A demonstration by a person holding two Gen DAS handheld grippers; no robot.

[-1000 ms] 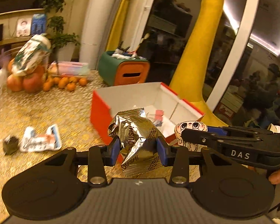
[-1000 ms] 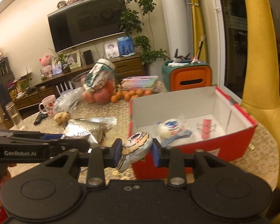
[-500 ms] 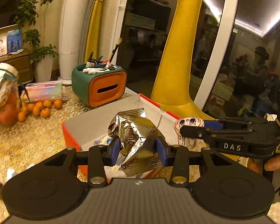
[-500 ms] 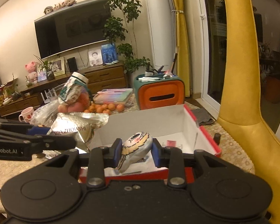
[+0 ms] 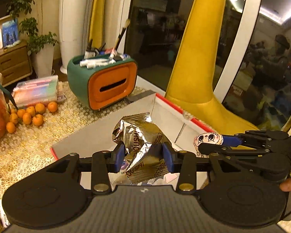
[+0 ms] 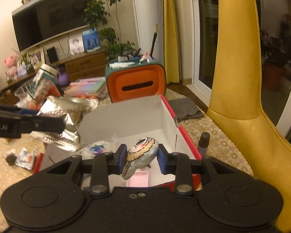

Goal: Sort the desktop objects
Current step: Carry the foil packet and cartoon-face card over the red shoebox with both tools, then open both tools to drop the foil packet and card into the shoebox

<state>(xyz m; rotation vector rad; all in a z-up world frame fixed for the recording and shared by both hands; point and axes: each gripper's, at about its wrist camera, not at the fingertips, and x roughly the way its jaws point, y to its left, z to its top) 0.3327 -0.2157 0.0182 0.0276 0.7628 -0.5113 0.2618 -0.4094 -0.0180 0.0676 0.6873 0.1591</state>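
Fingers of both grippers angle down over red box [image 6: 186,136] w/ white inside, on worktop [image 5: 29,155]. Left gripper [image 5: 143,156] fingers clamp crumpled foil packet [image 5: 141,145]; right gripper [image 6: 140,158] fingers pinch small face-printed pouch [image 6: 140,158], both above box. Teal-orange organiser [image 5: 106,83] behind; oranges [image 5: 31,114] left; marker [image 6: 202,141] beside box.

Black plastic grippers [image 5: 143,155], blue-padded fingers [image 6: 122,158], silver pivot screws, white lettering on one side.
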